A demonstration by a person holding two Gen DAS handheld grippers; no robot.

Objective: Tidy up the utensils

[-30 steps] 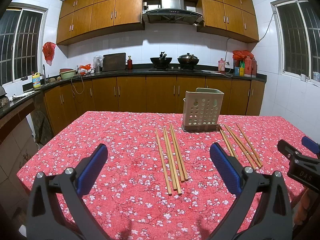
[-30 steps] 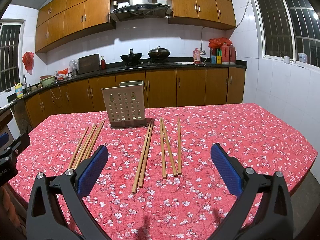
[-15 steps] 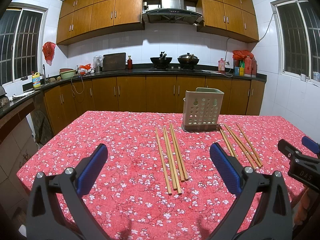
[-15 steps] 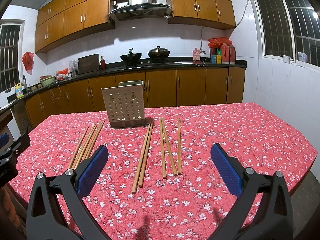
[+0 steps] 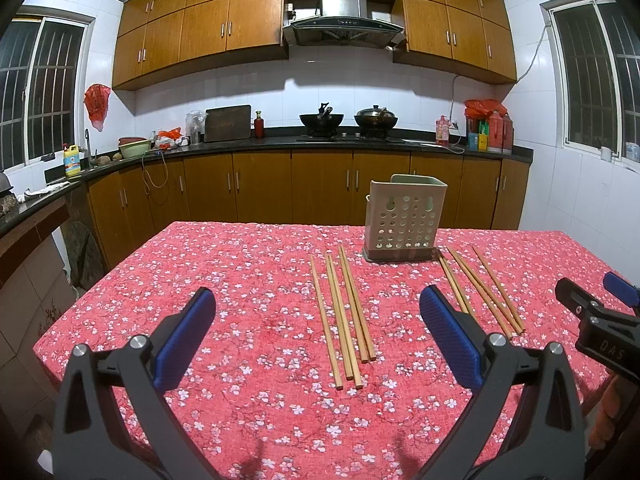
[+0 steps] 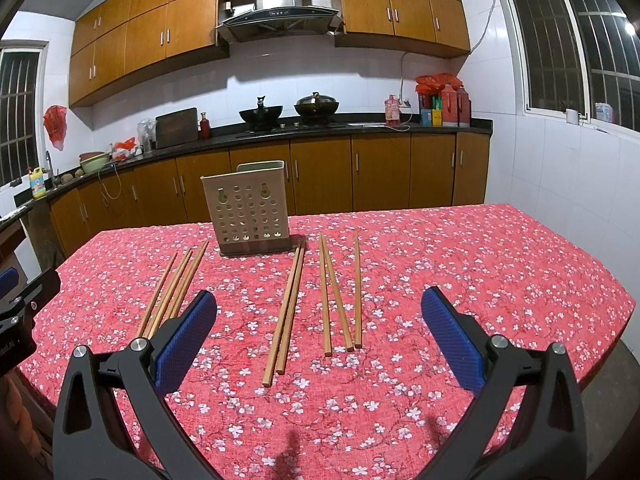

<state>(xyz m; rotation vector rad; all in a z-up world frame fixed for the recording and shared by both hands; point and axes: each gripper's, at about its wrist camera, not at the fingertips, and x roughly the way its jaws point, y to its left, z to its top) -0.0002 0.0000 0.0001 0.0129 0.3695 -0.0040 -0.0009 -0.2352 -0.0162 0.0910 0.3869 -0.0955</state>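
The left claw (image 5: 316,332) hangs released above the near part of the bench (image 5: 240,280), its blue pads (image 5: 184,336) spread wide with nothing between them. The bench wears a red cloth printed with small white blossoms. Ahead of this claw lies a group of four wooden chopsticks (image 5: 344,312), close together and roughly parallel, pointing away toward the far edge. To their right, further back, stands a perforated beige utensil holder (image 5: 404,220), upright on a dark base; nothing shows above its rim. Just right of the holder's base begins a second set of chopsticks (image 6: 288,304): in the right wrist view, two lie touching side by side, then two more (image 6: 330,300) meet at their far tips and fan apart toward the viewer, then a single chopstick (image 6: 357,288) lies a little apart on the right. None touch either claw. The right claw (image 6: 318,332) is likewise released, pads wide, hanging over the near edge of the bench, well short of the holder. Beyond, a dark kitchen worktop carries two woks (image 6: 288,112) under a range hood.
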